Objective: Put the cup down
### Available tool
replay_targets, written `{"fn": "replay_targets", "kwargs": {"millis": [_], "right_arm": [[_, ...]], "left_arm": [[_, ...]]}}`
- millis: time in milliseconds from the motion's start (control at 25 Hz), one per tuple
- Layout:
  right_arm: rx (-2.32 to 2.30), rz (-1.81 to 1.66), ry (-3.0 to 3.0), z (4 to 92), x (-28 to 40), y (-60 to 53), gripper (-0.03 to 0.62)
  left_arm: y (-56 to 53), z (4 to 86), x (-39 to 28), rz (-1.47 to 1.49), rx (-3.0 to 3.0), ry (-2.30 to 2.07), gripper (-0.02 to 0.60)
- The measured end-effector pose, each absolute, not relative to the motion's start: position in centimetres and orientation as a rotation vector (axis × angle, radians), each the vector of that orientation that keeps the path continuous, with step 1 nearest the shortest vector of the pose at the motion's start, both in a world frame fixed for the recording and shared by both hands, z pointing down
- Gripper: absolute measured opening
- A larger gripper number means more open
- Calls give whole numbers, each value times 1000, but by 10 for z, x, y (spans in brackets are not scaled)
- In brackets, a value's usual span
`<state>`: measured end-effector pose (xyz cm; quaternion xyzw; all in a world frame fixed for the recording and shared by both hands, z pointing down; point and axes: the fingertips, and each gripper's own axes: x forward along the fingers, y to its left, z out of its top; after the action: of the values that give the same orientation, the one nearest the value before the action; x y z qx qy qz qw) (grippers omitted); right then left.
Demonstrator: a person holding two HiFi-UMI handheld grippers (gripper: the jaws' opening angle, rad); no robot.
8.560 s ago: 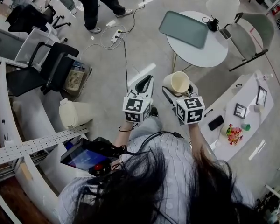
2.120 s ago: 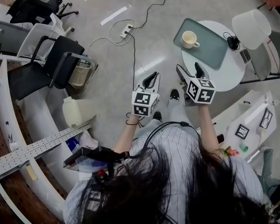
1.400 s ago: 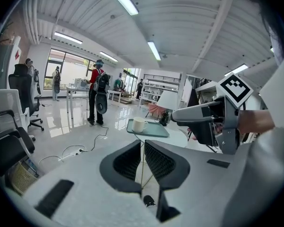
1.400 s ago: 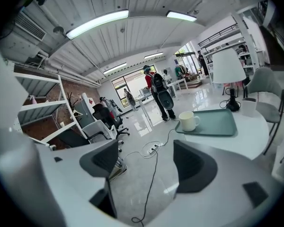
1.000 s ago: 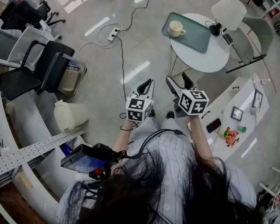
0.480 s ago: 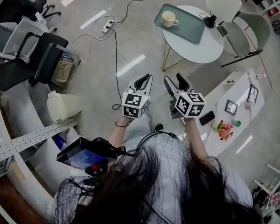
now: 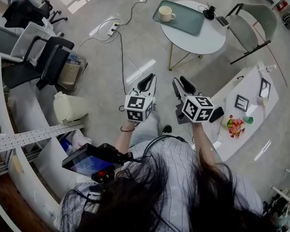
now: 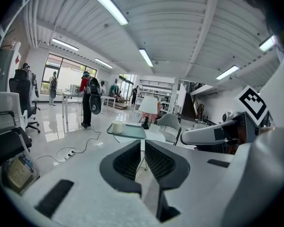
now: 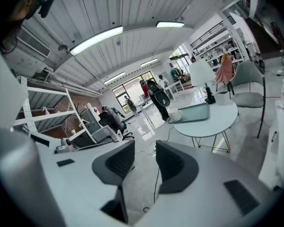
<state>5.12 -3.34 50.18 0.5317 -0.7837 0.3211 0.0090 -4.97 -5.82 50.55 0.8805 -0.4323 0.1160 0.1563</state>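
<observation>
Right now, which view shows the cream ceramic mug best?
The head view: the cream ceramic mug stands whole on the grey-green tray, handle and rim clear from above. Both gripper views show it small and distant, side-on, beyond their jaws.

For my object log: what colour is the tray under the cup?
Muted grey-green tray, clearest in the head view.

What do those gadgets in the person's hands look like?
Each is a white plastic handpiece. The left claw and right claw each have two curved white jaws lined with dark ribbed pads. Behind each sits a cube with black-and-white square markers. The person wears a pale striped shirt and a dark band on the left wrist.
</observation>
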Motion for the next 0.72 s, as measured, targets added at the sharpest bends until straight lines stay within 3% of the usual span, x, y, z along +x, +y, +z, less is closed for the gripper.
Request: {"fn": "replay_targets", "kwargs": {"millis": [720], "right_arm": [[1539, 943, -2547, 490, 50, 73, 109]], "left_arm": [[63, 489, -24, 320, 2563, -1274, 37]]}}
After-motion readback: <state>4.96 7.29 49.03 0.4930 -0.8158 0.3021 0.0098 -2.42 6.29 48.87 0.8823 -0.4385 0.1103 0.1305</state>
